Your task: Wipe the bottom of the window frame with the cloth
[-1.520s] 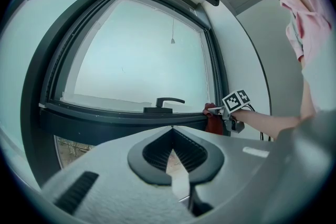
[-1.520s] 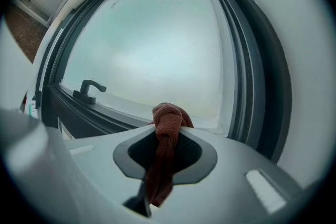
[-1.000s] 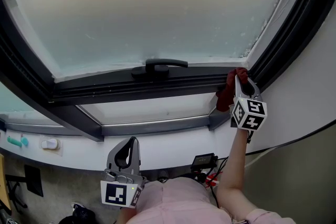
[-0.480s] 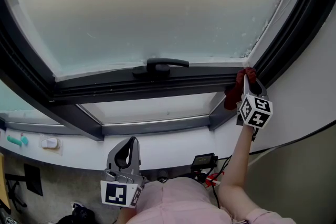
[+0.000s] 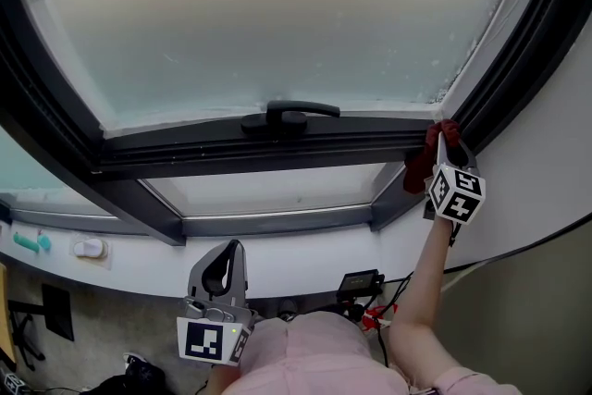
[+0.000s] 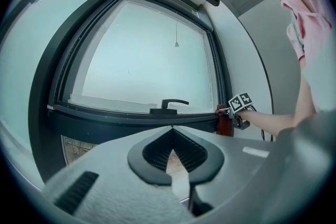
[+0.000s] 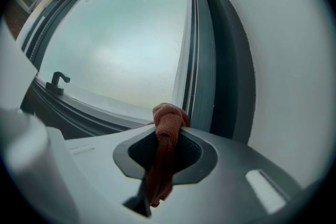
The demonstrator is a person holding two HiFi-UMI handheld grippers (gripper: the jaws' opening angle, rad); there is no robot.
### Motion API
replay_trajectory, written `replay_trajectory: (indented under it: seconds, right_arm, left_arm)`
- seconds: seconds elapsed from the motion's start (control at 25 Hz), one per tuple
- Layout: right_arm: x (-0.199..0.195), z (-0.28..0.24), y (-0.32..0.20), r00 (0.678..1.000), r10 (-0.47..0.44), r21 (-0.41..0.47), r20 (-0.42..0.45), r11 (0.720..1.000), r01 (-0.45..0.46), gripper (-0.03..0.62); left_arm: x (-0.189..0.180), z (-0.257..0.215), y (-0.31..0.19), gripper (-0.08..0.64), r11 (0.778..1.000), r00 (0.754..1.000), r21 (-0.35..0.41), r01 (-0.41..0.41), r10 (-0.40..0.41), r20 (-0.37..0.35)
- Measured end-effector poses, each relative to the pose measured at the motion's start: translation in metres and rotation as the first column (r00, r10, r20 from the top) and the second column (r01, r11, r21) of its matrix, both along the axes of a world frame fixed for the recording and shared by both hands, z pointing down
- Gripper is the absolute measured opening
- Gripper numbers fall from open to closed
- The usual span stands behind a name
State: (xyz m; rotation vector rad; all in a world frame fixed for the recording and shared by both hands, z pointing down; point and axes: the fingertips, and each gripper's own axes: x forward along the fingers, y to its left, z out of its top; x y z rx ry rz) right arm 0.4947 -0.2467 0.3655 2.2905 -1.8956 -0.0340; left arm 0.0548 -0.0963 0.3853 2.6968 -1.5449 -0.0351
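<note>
Head view: we see the right gripper (image 5: 442, 151) reached up to the right end of the window frame's bottom rail (image 5: 231, 153), where the rail meets the dark right upright (image 5: 504, 69).
Right gripper view: the jaws are pinched on the rust-red cloth (image 7: 165, 136). A bunched wad stands out past the tips and the tail hangs down between them.
Cloth position: the wad sits at the bottom right corner of the frame, against the rail or just off it. We cannot tell whether it is actually touching.
Left gripper (image 5: 227, 259): held low near our body, well below the sill, with its jaws pressed together on nothing. It takes no part in the wipe.
Change: over the last second the right gripper has slid rightward along the rail, away from the window handle (image 5: 294, 112), from a little short of the corner into it. The left gripper has stayed where it was.
Meaning: we judge that this stroke has run out at the right end, so the short stretch beside the corner is covered. Nothing here tells us whether the rail under and left of the handle has been wiped.
Next move: likely dab the corner, then draw back leftward with the wad leading.
Risk: the wad is small, so the hard jaw tips could scrape the frame, and the handle may force a lift.
</note>
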Motion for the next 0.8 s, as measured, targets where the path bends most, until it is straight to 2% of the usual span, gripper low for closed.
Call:
replay_trajectory:
  seconds: [0.16,0.24,0.32,0.44,0.52,0.6,0.68,0.8]
  right_arm:
    - [-0.003,-0.003,0.003,0.999,0.022,0.0,-0.038,1.0,-0.022,0.064]
    - [-0.016,-0.012,0.012,1.0,0.01,0.036,-0.026,0.999,-0.009,0.064]
    - [-0.041,-0.03,0.027,0.999,-0.042,0.117,0.022,0.992,0.039,0.065]
    - [-0.102,-0.057,0.05,0.985,-0.17,0.231,0.042,0.96,0.156,0.066]
    - [-0.15,-0.065,0.058,0.961,-0.276,0.265,0.029,0.929,0.259,0.064]
    - [-0.201,-0.063,0.059,0.924,-0.381,0.26,0.008,0.893,0.366,0.064]
    - [-0.249,-0.055,0.057,0.885,-0.466,0.228,-0.027,0.859,0.459,0.065]
    - [-0.307,-0.041,0.051,0.837,-0.544,0.163,-0.063,0.822,0.546,0.065]
  left_arm:
    - [-0.004,-0.001,0.004,-0.001,1.0,1.0,0.005,0.003,-0.003,-0.001]
    - [-0.007,-0.002,0.006,-0.002,1.0,1.0,0.005,0.004,-0.004,0.002]
    - [-0.01,-0.002,0.007,-0.002,1.0,1.0,0.005,0.003,-0.003,0.006]
    - [-0.01,-0.002,0.009,-0.002,1.0,1.0,0.004,-0.007,0.007,0.012]
    - [-0.011,-0.002,0.01,-0.001,1.0,1.0,0.002,-0.017,0.017,0.014]
    - [-0.012,-0.003,0.011,-0.002,1.0,1.0,0.003,-0.027,0.027,0.013]
    - [-0.015,-0.004,0.013,-0.002,0.999,0.999,0.004,-0.033,0.033,0.017]
    - [-0.022,-0.004,0.015,-0.002,1.0,0.999,0.001,-0.031,0.031,0.019]
